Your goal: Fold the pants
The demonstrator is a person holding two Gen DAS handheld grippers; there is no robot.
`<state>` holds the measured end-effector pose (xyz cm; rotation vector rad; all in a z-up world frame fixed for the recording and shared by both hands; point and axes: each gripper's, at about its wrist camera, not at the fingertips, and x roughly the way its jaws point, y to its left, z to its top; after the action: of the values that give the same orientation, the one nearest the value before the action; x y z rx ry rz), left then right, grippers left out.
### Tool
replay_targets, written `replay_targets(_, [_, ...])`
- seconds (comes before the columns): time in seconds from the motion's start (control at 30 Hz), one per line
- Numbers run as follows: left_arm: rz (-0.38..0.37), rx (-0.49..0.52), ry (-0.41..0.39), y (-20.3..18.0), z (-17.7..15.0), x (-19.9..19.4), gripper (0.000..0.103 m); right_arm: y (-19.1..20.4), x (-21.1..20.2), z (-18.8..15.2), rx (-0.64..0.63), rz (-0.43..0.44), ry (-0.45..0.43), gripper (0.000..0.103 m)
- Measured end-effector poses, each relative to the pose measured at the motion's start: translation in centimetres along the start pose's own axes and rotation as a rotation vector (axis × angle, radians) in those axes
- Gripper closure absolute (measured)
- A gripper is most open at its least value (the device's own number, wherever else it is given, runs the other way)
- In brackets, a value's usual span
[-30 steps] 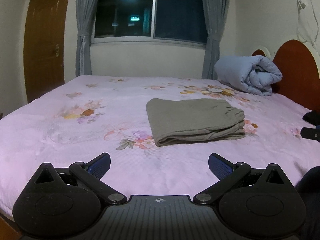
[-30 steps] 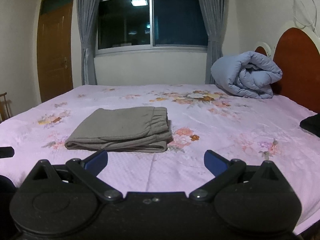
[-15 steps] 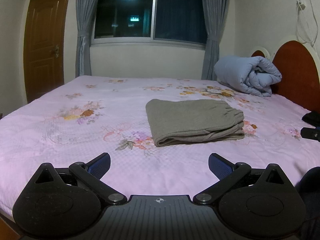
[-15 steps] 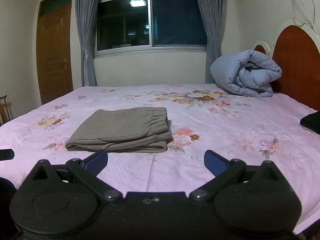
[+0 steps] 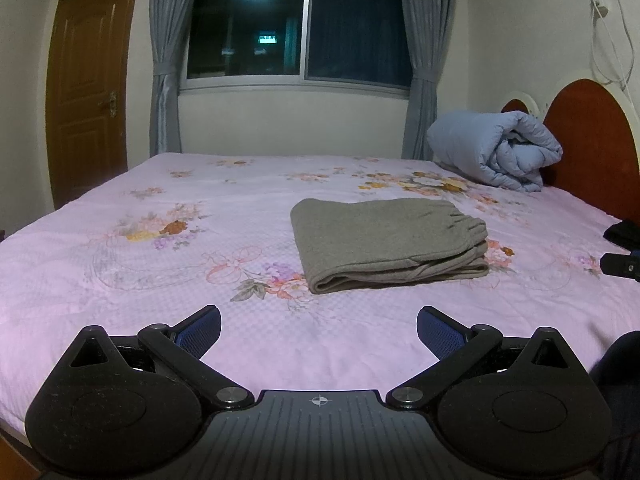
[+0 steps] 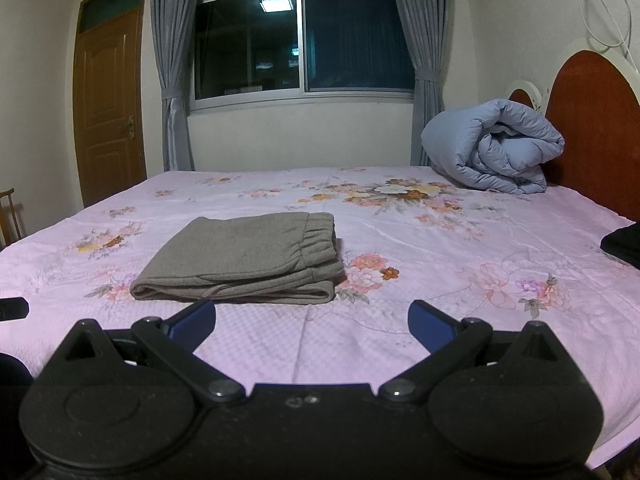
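Grey-brown pants (image 5: 388, 240) lie folded in a flat rectangle on the pink floral bed (image 5: 160, 280), waistband to the right. They also show in the right wrist view (image 6: 248, 260), left of centre. My left gripper (image 5: 318, 330) is open and empty, held back from the pants near the bed's front edge. My right gripper (image 6: 311, 324) is open and empty too, just in front of the fold's near edge and apart from it. The tip of the right gripper (image 5: 618, 266) shows at the right edge of the left wrist view.
A rolled blue quilt (image 5: 496, 148) lies by the red headboard (image 5: 592, 140) at the back right. A dark item (image 6: 622, 244) lies at the bed's right edge. A window (image 5: 300, 28) with curtains and a wooden door (image 5: 84, 92) stand behind.
Both grippers have drifted slightly, so the view has shifted a little. The pants have not moved and both grippers stay open.
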<state>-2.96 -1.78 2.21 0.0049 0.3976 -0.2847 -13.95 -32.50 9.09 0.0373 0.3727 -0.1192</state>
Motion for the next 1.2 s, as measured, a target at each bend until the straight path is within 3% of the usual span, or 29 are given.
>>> replay_targets(1.2, [-0.001,0.005,-0.004,0.19,0.01,0.05,0.000,-0.01,0.00,-0.01,-0.002,0.001,0.004,0.006])
